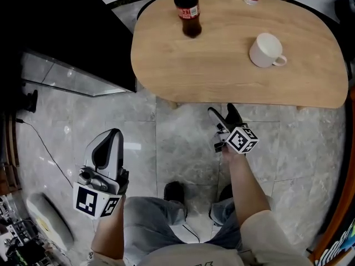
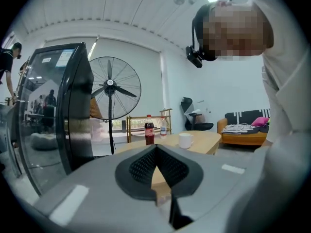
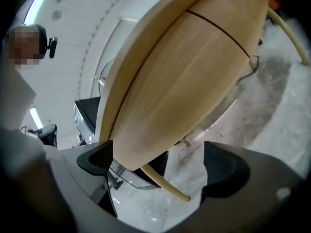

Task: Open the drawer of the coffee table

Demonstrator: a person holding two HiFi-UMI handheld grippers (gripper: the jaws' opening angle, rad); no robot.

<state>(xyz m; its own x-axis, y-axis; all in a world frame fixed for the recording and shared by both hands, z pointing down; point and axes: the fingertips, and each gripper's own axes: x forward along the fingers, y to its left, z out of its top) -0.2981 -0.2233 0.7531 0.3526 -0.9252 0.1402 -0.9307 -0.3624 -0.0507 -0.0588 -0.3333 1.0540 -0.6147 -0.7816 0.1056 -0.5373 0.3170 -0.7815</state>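
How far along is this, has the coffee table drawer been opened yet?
Done: nothing yet; no drawer juts from the coffee table's near edge. In hand: the right gripper, jaws apart, is at that edge, gripping nothing; the left gripper hangs back, shut and empty. Left: grasp the drawer and pull it out.

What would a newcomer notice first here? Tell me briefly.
The oval wooden table fills the top of the head view, with a cola bottle and a white mug on it. The right gripper, open, is just short of its near edge; the left gripper, shut, hangs over the floor.
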